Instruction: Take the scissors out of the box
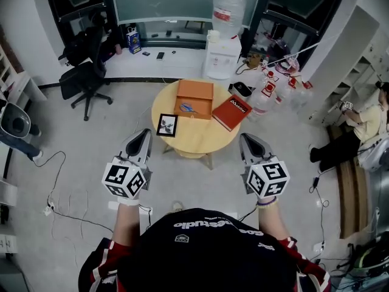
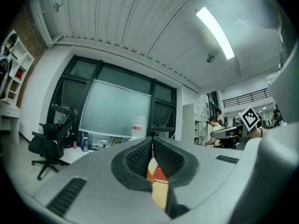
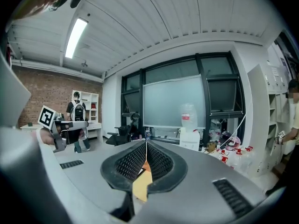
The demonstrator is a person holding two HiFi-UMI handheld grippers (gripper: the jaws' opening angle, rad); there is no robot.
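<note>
Scissors (image 1: 187,107) lie in box (image 1: 203,89) on round table (image 1: 196,137); left tool (image 1: 145,133), right tool (image 1: 244,137) closed, empty.

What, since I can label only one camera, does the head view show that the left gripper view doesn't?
Head view only: the scissors in the open orange box, the framed picture, the whole round table. Left gripper view only: the ceiling light. Both: the office chair, the water dispenser, and the right tool.

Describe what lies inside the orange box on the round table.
Bluish scissors lie inside the orange box; nothing else shows there. Whatever is beneath them is covered.
</note>
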